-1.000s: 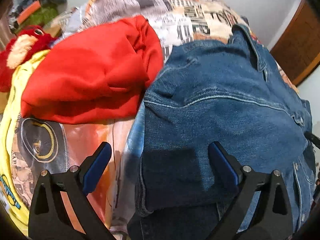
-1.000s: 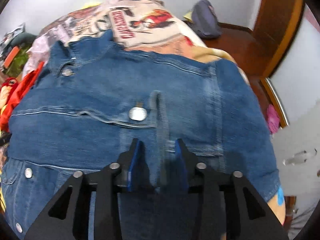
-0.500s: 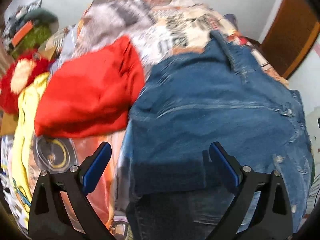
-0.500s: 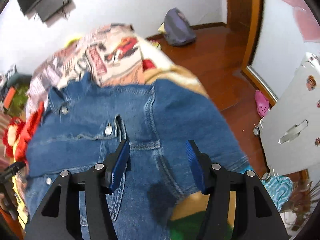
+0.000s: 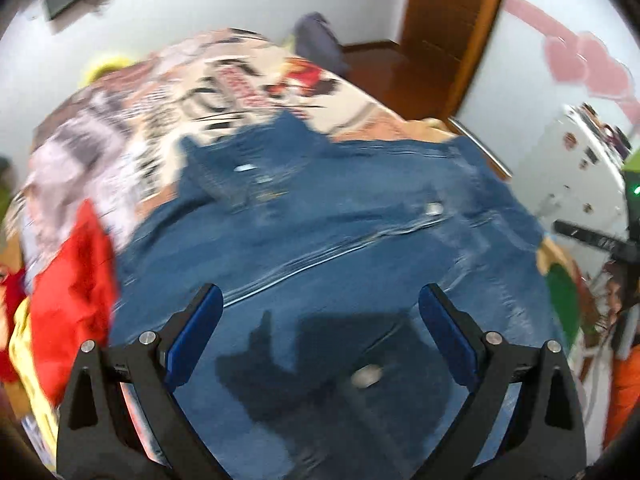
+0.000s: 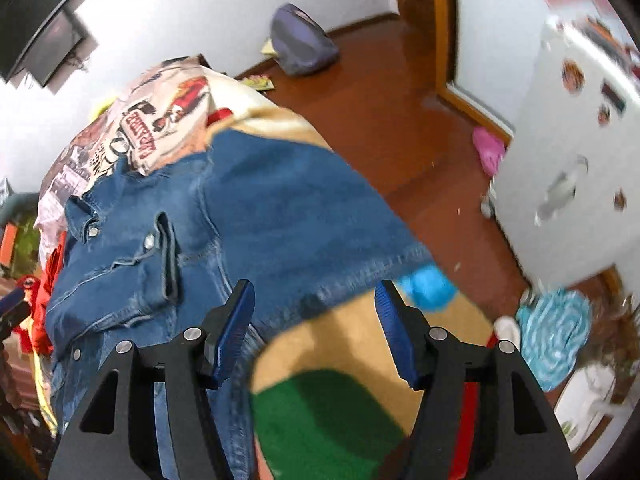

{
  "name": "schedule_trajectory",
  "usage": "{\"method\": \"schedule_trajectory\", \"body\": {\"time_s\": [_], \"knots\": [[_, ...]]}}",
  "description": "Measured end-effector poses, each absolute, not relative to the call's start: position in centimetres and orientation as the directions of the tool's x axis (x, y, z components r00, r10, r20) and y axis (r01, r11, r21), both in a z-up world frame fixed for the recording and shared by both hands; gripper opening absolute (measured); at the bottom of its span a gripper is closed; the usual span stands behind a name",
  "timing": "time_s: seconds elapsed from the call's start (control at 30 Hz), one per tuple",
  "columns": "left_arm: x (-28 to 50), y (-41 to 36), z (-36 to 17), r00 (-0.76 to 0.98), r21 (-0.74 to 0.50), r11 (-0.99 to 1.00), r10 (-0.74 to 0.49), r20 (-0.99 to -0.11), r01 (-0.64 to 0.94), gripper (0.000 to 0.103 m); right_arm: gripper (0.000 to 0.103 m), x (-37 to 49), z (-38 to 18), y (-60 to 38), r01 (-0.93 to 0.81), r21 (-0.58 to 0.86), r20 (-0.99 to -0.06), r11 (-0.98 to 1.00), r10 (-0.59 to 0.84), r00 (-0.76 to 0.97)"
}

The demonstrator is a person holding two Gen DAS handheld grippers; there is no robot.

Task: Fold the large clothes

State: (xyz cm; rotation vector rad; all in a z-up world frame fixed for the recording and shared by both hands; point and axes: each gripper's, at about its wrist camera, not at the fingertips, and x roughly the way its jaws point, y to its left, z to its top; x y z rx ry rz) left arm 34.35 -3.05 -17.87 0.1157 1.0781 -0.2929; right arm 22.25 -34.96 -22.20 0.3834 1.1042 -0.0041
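Note:
A blue denim jacket lies spread on the printed bedspread; it also shows in the right wrist view, with its sleeve edge reaching the bed's right side. My left gripper is open and empty, hovering above the jacket's middle. My right gripper is open and empty, above the jacket's right sleeve hem and the bedspread's edge. The left gripper's tip peeks in at the far left of the right wrist view.
A red garment and a yellow one lie left of the jacket. Right of the bed are a wooden floor, a white cabinet, a purple bag and a wooden door.
My right gripper opened, let go of the jacket's fabric and pulled back to the right. My left gripper lifted and swung right over the jacket, still open.

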Motion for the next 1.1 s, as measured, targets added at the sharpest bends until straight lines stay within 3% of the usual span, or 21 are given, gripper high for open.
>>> {"method": "schedule_trajectory", "body": {"time_s": [0.13,0.33,0.53,0.63,0.7,0.77,0.8,0.87,0.93,1.1], "knots": [[36.8,-6.8,-19.3,0.39,-0.055,0.945,-0.185,-0.902,0.321,0.099,0.059,21.7,-23.5,-36.1,0.233,0.344,-0.872,0.909,0.218,0.439],[37.2,-11.6,-24.8,0.216,-0.172,0.915,-0.263,-0.94,0.364,0.099,0.059,22.0,-24.9,-38.0,0.271,0.408,-0.865,0.872,0.274,0.421],[35.5,-14.5,-27.6,0.244,-0.053,0.902,-0.173,-0.954,0.429,0.099,0.06,23.0,-27.2,-39.4,0.302,0.496,-0.843,0.814,0.367,0.394],[36.2,-14.8,-27.4,0.269,-0.053,0.9,-0.184,-0.945,0.432,0.079,0.063,23.8,-27.8,-39.8,0.325,0.532,-0.825,0.782,0.392,0.407],[36.9,-15.0,-27.7,0.273,-0.054,0.896,-0.192,-0.943,0.442,0.074,0.063,24.5,-28.2,-40.1,0.346,0.547,-0.817,0.762,0.397,0.418],[37.4,-15.4,-27.9,0.273,-0.064,0.892,-0.204,-0.94,0.447,0.062,0.063,25.0,-28.7,-40.5,0.371,0.569,-0.805,0.734,0.404,0.435],[37.5,-15.5,-27.8,0.266,-0.089,0.887,-0.23,-0.936,0.452,0.045,0.063,25.2,-28.9,-40.7,0.386,0.58,-0.799,0.718,0.406,0.444],[37.5,-15.5,-27.2,0.263,-0.125,0.882,-0.266,-0.927,0.454,0.028,0.06,25.7,-29.4,-41.0,0.415,0.593,-0.792,0.691,0.407,0.454],[37.5,-15.8,-26.7,0.283,-0.113,0.881,-0.266,-0.922,0.459,0.021,0.058,26.2,-29.6,-41.0,0.439,0.585,-0.799,0.682,0.391,0.457],[37.7,-15.4,-24.2,0.311,-0.16,0.884,-0.317,-0.896,0.44,0.014,0.033,26.5,-28.7,-40.7,0.458,0.527,-0.828,0.716,0.312,0.465]]}}
